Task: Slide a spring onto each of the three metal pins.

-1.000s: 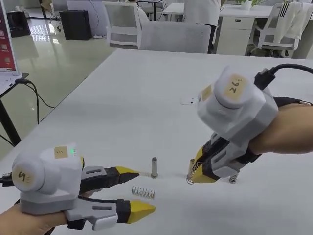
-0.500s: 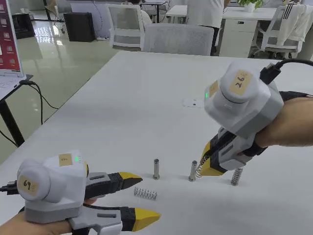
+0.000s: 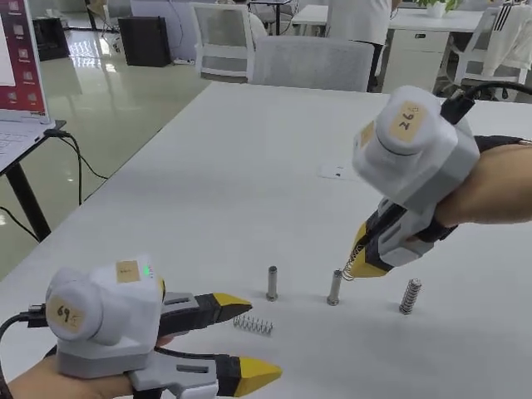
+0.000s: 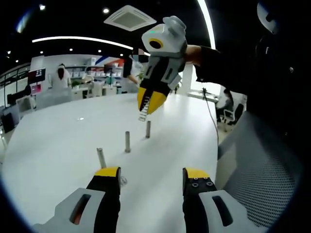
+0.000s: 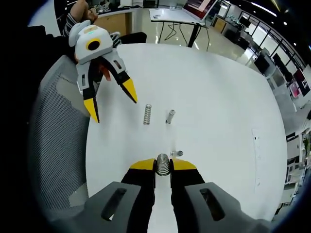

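Observation:
Three short metal pins stand in a row on the white table. The left pin (image 3: 272,283) and the middle pin (image 3: 334,287) are bare; the right pin (image 3: 409,296) carries a spring. My right gripper (image 3: 361,266) hangs just above and right of the middle pin, shut on a spring (image 3: 350,264) that dangles from its tips; that spring (image 5: 164,162) sits end-on between its jaws. A second spring (image 3: 253,325) lies flat in front of the left pin. My left gripper (image 3: 249,339) rests low at the near left, open, with the lying spring just ahead of its tips.
Grey office chairs (image 3: 312,62) stand at the table's far edge. A small white label (image 3: 337,172) lies mid-table. A laptop (image 3: 21,83) on a side stand is at far left. The table top around the pins is bare.
My right gripper has lifted the held spring from table level beside the middle pin to a little above its top. The left gripper has stayed put and open.

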Tool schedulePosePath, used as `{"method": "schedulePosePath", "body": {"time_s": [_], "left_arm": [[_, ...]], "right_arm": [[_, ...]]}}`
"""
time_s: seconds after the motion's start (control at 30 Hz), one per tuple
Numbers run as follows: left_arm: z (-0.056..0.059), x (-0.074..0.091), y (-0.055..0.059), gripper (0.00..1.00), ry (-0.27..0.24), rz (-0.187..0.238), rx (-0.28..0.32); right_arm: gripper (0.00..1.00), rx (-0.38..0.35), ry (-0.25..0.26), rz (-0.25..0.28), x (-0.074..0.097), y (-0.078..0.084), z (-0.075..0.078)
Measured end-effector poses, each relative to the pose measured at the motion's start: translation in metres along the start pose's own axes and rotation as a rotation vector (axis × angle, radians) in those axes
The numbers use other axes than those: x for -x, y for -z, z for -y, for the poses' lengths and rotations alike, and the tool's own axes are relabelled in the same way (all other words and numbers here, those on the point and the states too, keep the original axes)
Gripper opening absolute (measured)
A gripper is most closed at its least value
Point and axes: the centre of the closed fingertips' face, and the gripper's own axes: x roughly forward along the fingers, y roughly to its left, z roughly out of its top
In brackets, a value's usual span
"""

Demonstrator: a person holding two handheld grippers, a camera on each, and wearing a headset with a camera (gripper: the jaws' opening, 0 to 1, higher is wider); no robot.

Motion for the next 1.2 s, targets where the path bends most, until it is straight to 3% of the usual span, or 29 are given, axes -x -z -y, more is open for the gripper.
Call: {"method": "schedulePosePath", "body": {"time_s": [0.43,0.73,1.2], "left_arm": [[0.005,-0.003,0.005,0.45,0.018,-0.023,-0.023],[0.005,-0.002,0.004,0.45,0.016,-0.016,-0.020],[0.003,-0.001,0.003,0.45,0.011,-0.013,-0.016]], "right_arm": [[0.08,-0.010,0.012,-0.043,-0.015,0.001,0.020],[0.08,-0.019,-0.006,-0.084,-0.028,0.006,0.025],[0.08,-0.029,-0.018,-0.105,-0.036,0.010,0.028]]}}
